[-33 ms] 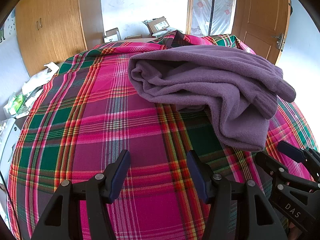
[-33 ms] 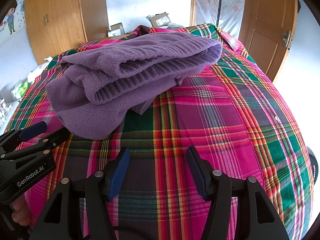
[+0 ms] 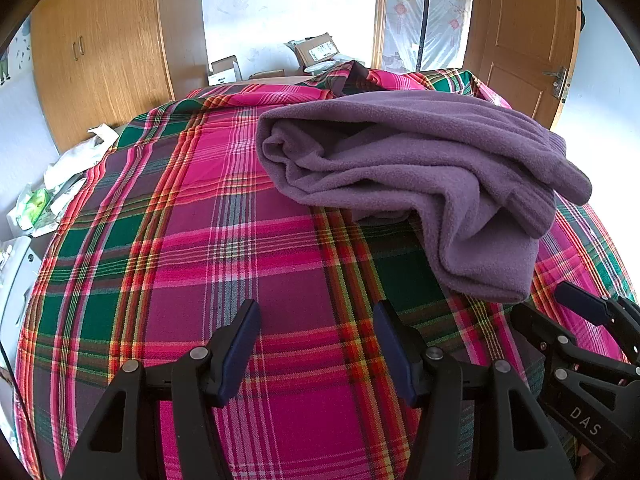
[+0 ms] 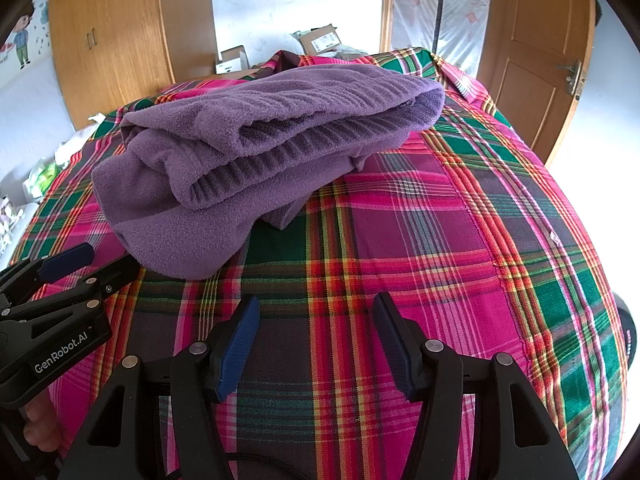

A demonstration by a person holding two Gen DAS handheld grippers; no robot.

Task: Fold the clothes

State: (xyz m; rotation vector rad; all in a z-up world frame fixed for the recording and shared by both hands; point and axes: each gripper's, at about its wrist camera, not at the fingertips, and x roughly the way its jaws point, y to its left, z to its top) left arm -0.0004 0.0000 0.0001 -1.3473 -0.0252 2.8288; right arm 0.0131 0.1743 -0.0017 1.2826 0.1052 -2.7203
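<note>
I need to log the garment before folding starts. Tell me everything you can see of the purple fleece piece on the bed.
The purple fleece garment looks soft and fuzzy, with a ribbed band along one edge. It lies bunched in loose, uneven layers, not neatly folded, on the plaid bedspread, which alone touches it. One flap hangs toward the near edge. The left tool and right tool are both open and clear of it.

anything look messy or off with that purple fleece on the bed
The purple fleece is only loosely bunched on the plaid bedspread: uneven layers, with one flap hanging out toward the grippers. Nothing looks torn or spilled. Both grippers are open and clear of it.
</note>
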